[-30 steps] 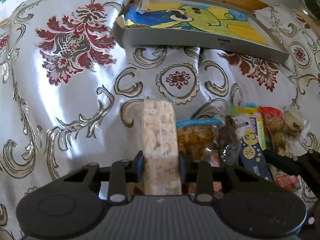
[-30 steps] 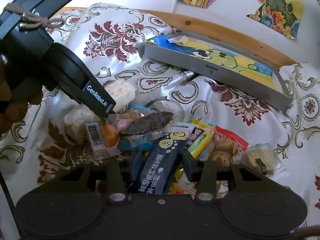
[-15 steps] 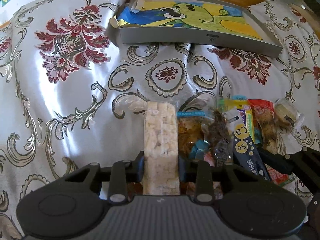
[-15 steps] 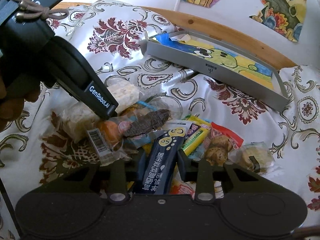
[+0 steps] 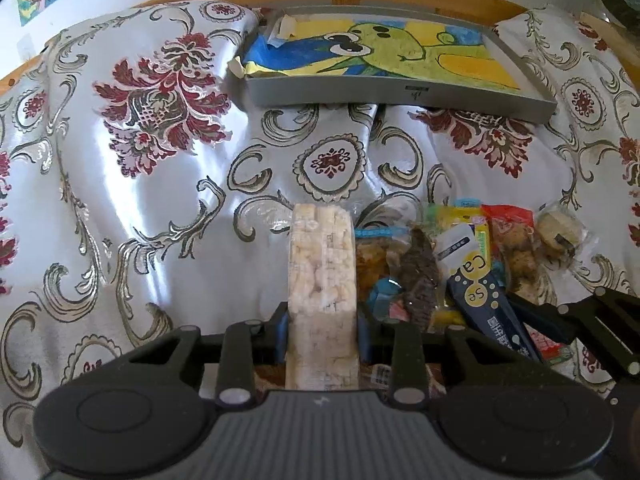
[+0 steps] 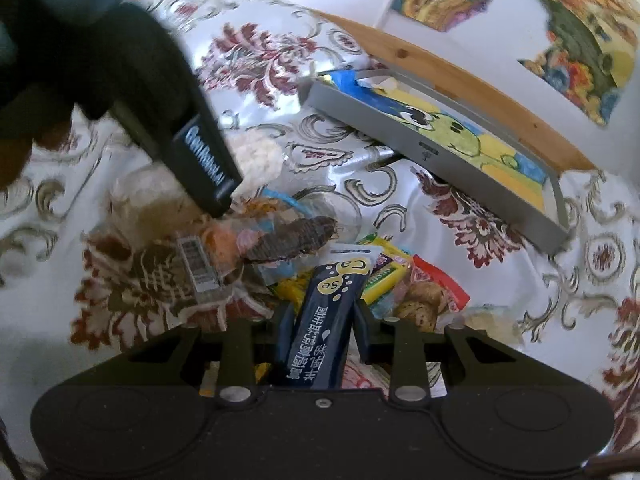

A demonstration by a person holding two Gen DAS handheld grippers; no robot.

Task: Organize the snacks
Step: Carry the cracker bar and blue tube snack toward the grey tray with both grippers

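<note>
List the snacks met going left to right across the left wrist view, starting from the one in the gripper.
Pale puffed-rice bar in clear wrap → dark brown ridged snack in clear wrap → dark blue packet with yellow circles → round pale biscuit in clear wrap.

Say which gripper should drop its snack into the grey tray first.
Left, probably. The left gripper grips the rice cracker bar clear of the pile, facing the grey tray; the right gripper sits lower.

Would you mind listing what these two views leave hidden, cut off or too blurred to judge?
- Left wrist view: the rice cracker bar's near end is hidden behind the left gripper's body.
- Right wrist view: motion blur smears the clear-wrapped snacks at left; their contents are unreadable.
- Right wrist view: the dark blue packet's lower end is hidden by the right gripper.
- Both views: the grey tray's far rim is hard to see.
</note>
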